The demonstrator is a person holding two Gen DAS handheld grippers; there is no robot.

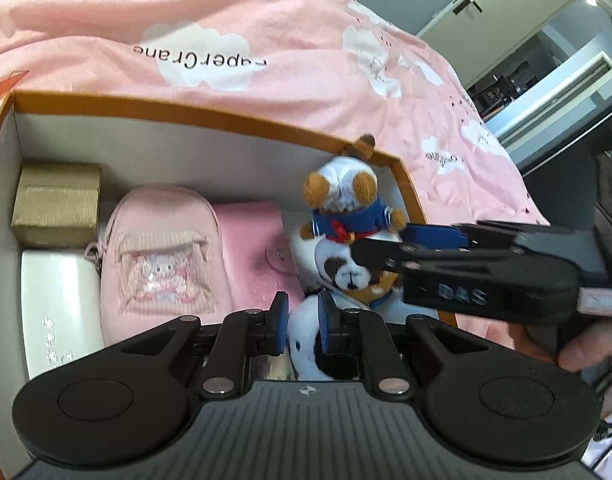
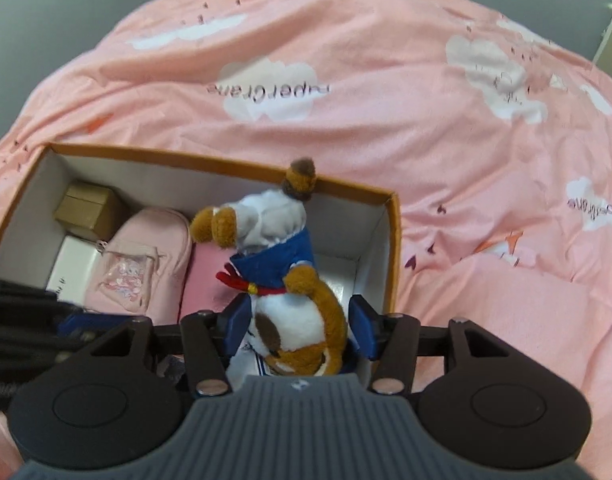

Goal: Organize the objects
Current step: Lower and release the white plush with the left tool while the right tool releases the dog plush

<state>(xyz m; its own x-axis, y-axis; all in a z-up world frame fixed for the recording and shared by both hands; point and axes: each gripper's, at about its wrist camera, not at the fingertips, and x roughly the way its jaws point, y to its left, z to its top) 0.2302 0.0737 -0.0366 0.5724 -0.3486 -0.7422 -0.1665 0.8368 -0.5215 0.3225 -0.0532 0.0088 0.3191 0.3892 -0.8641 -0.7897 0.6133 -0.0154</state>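
An orange-rimmed box [image 1: 210, 114] [image 2: 210, 164] lies on a pink bedcover. A plush dog in a blue sailor collar [image 1: 348, 216] [image 2: 274, 264] stands upside down at the box's right end, head down and tail up. My right gripper [image 2: 300, 326] [image 1: 390, 246] straddles its head, jaws spread, with a slim gap showing beside the right pad [image 2: 364, 330]. My left gripper [image 1: 302, 320] is shut on a white plush piece with a dark patch [image 1: 306, 346], just below the dog's face. I cannot tell whether that piece is a separate toy.
Inside the box lie a gold box [image 1: 56, 204], a white box with printed writing [image 1: 56, 308], a pink pouch with a cartoon print [image 1: 162, 256] and a pink wallet [image 1: 258, 248]. A person's hand [image 1: 590, 346] holds the right gripper. The cloud-print cover [image 2: 426, 128] spreads all around.
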